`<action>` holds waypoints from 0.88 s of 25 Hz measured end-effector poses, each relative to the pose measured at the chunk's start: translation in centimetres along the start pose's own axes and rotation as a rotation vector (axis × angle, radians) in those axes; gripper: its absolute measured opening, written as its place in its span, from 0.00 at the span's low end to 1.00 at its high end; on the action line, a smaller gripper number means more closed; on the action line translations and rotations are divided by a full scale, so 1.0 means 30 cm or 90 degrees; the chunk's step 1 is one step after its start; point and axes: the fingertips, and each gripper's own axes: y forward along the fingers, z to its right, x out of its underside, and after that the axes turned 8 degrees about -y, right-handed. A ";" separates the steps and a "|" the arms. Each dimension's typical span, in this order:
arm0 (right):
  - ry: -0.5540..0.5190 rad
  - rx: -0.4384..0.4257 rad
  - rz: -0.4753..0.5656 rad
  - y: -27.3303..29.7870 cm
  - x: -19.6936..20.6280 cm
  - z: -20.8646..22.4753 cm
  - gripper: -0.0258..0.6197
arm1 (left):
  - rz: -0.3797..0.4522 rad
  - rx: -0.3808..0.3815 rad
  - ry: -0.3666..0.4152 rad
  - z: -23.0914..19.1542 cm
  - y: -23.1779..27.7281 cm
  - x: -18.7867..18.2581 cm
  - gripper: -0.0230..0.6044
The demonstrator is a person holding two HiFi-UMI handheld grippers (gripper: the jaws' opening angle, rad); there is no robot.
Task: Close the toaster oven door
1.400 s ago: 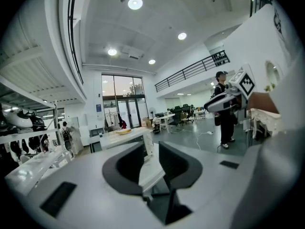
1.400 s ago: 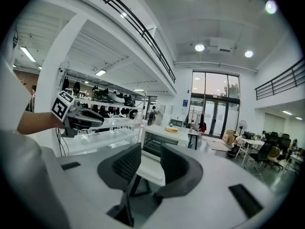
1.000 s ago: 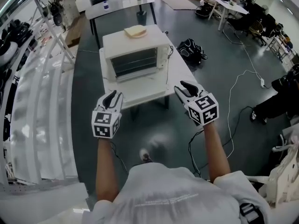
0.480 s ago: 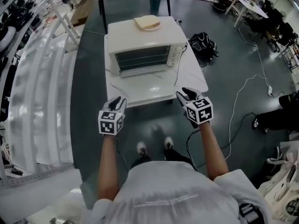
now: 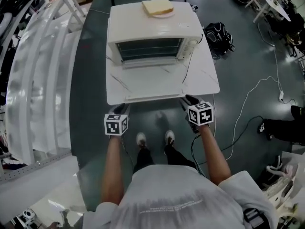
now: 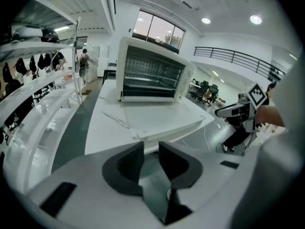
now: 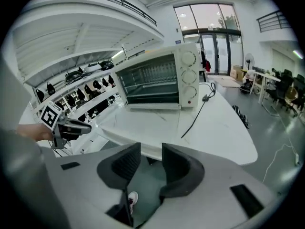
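Black jaws of the left gripper (image 5: pixel 120 109) stand slightly apart and empty, just off the near edge of the white table (image 5: pixel 143 86). The toaster oven (image 5: pixel 152 30) sits at the table's far side, with a bread slice (image 5: pixel 157 6) on top. The right gripper (image 5: pixel 190 100), at the same near edge, is opening its jaws with nothing between them.

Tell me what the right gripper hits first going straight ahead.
The right gripper, jaws opening and empty, would likely meet the white table at its near edge first; depth is unclear.
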 end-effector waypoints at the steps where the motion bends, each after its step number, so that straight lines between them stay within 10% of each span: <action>1: 0.006 -0.009 -0.013 0.023 0.028 -0.006 0.24 | -0.008 -0.004 -0.011 -0.010 0.017 0.020 0.20; 22: 0.065 0.009 -0.044 0.218 0.140 0.021 0.24 | -0.014 -0.006 -0.080 -0.050 0.200 0.033 0.16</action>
